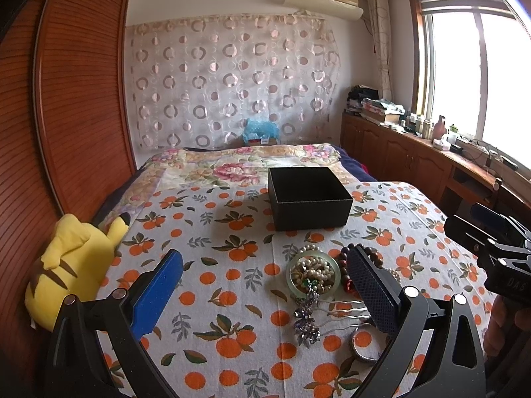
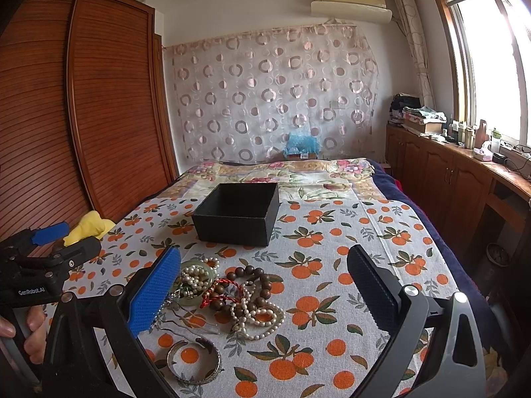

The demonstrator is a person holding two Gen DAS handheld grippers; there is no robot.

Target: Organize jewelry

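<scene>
A yellow plush toy (image 1: 71, 265) lay at the bed's left edge. The left claw (image 1: 265, 275) hovered with fingers apart over the jewelry pile (image 2: 229, 295) on the orange-print cloth (image 2: 332, 258), the black box (image 2: 237, 214) behind it. The right claw (image 2: 265, 275) was likewise spread, empty.

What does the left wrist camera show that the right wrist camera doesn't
Only the left wrist view shows the whole yellow plush toy at the bed's edge and the purple flower hair comb clearly. Only the right wrist view shows the pearl strand, red cord and full brown bead bracelet unobstructed; there the comb is mostly hidden behind a finger. Both share the empty black box, the jade bangle, the silver bangle and the orange-print cloth. Both grippers, left and right, are open.
</scene>
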